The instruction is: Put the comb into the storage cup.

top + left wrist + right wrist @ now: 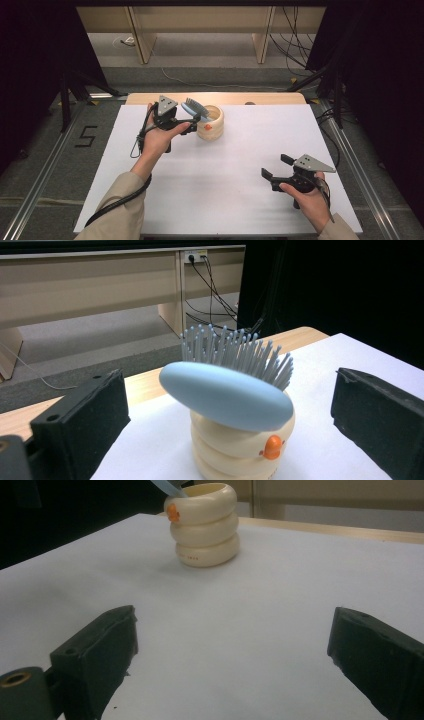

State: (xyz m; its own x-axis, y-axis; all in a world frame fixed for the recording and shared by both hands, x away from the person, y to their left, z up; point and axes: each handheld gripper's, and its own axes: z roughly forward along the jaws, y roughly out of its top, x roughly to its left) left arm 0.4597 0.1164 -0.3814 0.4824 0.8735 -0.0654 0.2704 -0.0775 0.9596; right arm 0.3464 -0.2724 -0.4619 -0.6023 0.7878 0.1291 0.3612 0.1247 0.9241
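With your left gripper [192,120] spread wide around the blue hairbrush [227,390], it rests propped in the cream holder [211,123] (right gripper [276,167] idle, jaws apart).

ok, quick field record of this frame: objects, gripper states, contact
surface: white table
holder: cream ringed cup, upright, orange mark on its side
brush: blue hairbrush, head sticking out of the cup, tilted, bristles facing away from the left gripper
left gripper: open, jaws either side of the brush head, no contact seen
right gripper: open, empty, near table edge, apart from the cup
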